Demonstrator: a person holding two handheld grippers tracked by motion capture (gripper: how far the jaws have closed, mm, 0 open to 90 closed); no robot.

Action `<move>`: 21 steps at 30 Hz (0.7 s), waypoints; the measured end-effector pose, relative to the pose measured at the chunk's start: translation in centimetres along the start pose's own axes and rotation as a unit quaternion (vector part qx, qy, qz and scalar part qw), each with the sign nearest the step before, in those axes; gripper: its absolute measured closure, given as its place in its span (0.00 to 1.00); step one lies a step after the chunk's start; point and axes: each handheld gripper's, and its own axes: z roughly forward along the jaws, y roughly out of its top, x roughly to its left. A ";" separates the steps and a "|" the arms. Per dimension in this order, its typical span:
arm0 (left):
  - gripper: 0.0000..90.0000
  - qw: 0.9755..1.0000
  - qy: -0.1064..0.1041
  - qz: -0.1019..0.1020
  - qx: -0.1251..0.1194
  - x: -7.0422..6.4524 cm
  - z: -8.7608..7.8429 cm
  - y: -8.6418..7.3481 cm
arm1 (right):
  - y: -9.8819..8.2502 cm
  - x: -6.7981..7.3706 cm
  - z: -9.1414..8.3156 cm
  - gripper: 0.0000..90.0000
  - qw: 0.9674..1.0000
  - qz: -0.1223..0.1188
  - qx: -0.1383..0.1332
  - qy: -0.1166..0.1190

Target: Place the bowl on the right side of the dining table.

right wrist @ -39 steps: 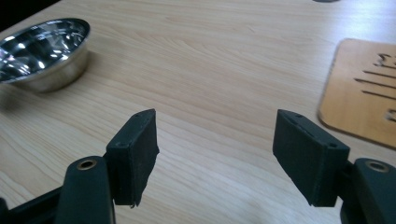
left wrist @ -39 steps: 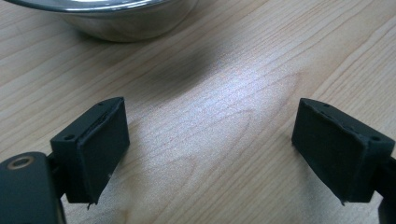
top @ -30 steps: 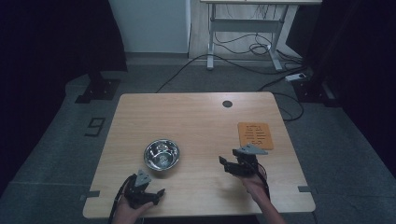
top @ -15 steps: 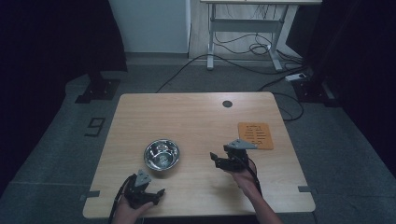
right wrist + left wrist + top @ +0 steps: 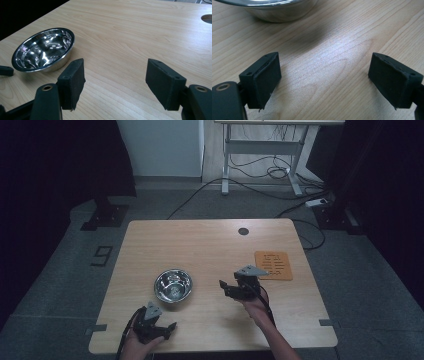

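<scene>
A shiny round steel bowl [image 5: 173, 285] sits left of centre on the light wooden table [image 5: 210, 245]. The right gripper [image 5: 231, 287], jaws wide apart and empty, hovers near the bowl's right. The left gripper [image 5: 166, 327], also spread and empty, rests at the near edge, just before the bowl.

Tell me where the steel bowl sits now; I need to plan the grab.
In the high view the steel bowl stands on the wooden table, left of centre toward the near edge, just beyond the left gripper and left of the right gripper.
</scene>
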 end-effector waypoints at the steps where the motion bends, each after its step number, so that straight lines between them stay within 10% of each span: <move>1: 0.12 1.000 0.000 0.000 0.000 0.0 0.0 0.0 | 0.1 0.2 0.2 0.35 1.000 -0.001 0.001 0.001; 21: 0.12 1.000 0.000 0.000 0.000 0.0 0.0 0.0 | 1.1 1.8 1.8 0.35 1.000 -0.008 0.007 0.014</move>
